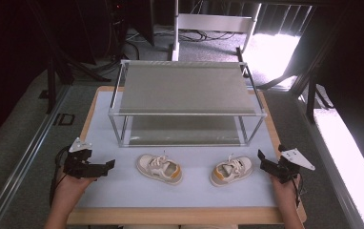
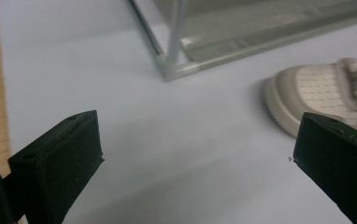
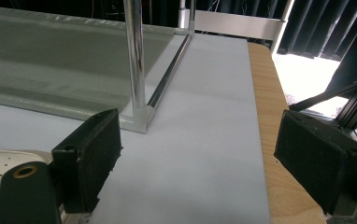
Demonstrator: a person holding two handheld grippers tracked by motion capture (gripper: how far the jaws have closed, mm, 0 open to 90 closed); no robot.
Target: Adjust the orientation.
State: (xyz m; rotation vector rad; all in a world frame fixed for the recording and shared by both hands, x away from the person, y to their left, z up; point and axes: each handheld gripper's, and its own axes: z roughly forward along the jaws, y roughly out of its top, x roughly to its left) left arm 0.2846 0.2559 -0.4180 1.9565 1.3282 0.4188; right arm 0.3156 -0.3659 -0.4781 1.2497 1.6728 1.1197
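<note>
both grippers (image 1: 108, 164) (image 1: 262, 158) gape beside two shoes (image 1: 160, 168) (image 1: 231, 170)

Wooden table (image 1: 93, 103) under white mat (image 1: 189, 183): metal rack (image 1: 186, 113), two shoes (image 1: 160, 168).

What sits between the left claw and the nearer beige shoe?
Nothing visible: bare pale blue mat separates the open left claw from the small beige lace-up shoe with an orange heel. The metal two-shelf rack stands farther back, off that line.
</note>
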